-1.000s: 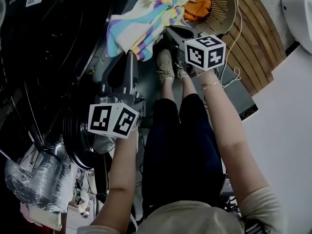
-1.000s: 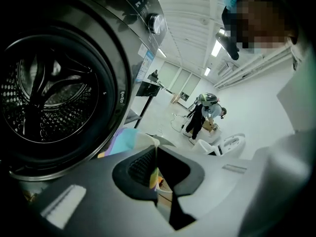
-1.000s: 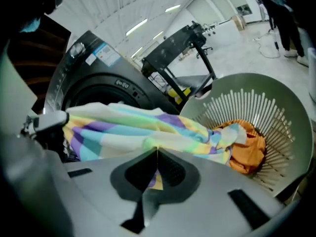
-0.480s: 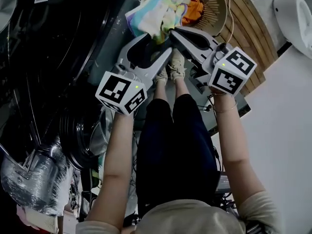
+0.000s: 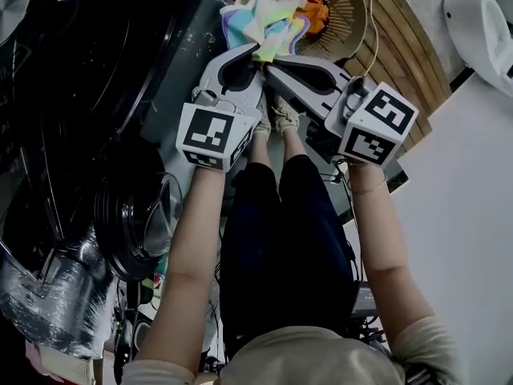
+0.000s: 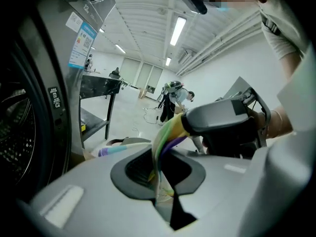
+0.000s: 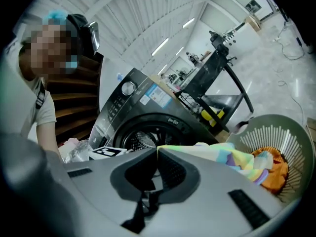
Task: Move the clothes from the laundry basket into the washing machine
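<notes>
A pastel striped cloth (image 5: 264,18) hangs bunched above the laundry basket (image 5: 353,10), held from two sides. My left gripper (image 5: 253,58) has just been closing, and its jaws now pinch a fold of the cloth (image 6: 168,132) that runs between them. My right gripper (image 5: 269,66) is shut on the same cloth (image 7: 227,159), right beside the left one. An orange garment (image 5: 321,10) lies in the basket. The washing machine's open drum (image 7: 145,137) shows behind the right gripper's (image 7: 157,149) jaws.
The dark washing machine (image 5: 96,70) fills the left of the head view, with its round door (image 5: 136,223) swung open lower down. The person's legs and shoes (image 5: 276,115) stand below the grippers. A plastic-wrapped bundle (image 5: 48,295) lies at the lower left. Wooden flooring (image 5: 417,62) runs beside the basket.
The left gripper let go of the cloth's left end, opened, moved right and closed on the cloth beside the right gripper. The right gripper rose, and the cloth is now bunched over the basket.
</notes>
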A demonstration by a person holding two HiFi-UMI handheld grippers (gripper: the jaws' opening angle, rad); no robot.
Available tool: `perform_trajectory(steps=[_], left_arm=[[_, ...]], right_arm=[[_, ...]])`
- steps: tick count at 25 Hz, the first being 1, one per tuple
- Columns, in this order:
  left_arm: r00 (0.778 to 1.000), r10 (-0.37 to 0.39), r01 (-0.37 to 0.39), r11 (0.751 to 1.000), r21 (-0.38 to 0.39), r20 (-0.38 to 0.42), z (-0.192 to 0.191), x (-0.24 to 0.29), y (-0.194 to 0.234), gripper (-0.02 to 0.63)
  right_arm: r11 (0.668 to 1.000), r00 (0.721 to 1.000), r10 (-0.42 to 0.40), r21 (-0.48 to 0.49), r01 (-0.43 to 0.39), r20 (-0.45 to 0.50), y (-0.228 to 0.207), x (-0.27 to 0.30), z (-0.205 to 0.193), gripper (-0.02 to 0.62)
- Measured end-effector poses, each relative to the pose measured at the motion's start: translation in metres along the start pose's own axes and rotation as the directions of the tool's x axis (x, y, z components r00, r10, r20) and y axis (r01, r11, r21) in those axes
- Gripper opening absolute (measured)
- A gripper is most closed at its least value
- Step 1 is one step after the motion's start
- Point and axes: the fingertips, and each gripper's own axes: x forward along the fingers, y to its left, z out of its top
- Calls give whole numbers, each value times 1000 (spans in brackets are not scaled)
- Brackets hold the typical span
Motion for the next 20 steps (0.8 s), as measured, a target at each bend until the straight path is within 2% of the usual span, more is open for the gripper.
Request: perform_trajectory(steps=[2, 4, 8, 9, 10, 11, 13, 15, 17, 20], left_arm=[[1000, 12, -13, 999, -31, -19, -3, -3, 1, 41], [999, 30, -31, 996, -85, -14, -4, -12, 6, 40], [998, 61, -55, 986, -156, 28, 8, -40, 15, 38], [997, 64, -57, 985, -162, 36, 12, -46, 16, 38], [997, 66, -58, 984, -168, 43, 15, -51, 16, 38], [997, 68, -59, 983, -172, 48, 17, -56, 16, 38], [996, 72, -62, 983, -175, 52, 18, -64, 15, 38], [996, 75, -65, 983, -171, 53, 18, -70, 14, 38], [995, 76, -65, 982, -176, 58, 17, -74, 13, 38], [995, 75, -62, 980, -187, 64, 13, -74, 14, 40]], right_arm=[[1000, 1000, -7, 0, 7, 16, -7, -1, -2, 11], [999, 999, -50, -6, 50, 12, -23, -2, -11, 11], [975, 975, -219, 30, 220, -47, -79, -9, -46, 14], [965, 965, -256, 35, 259, -58, -92, -10, -53, 49], [956, 955, -288, 32, 291, -70, -105, -10, -59, 164], [948, 945, -314, 21, 317, -89, -118, -8, -67, 240], [933, 926, -352, 24, 359, -139, -143, -4, -82, 261], [915, 923, -358, 147, 377, -142, -168, 0, -91, 287], [898, 934, -337, 259, 356, -119, -183, 9, -92, 308], [907, 961, -242, 320, 273, -135, -180, 35, -100, 310]])
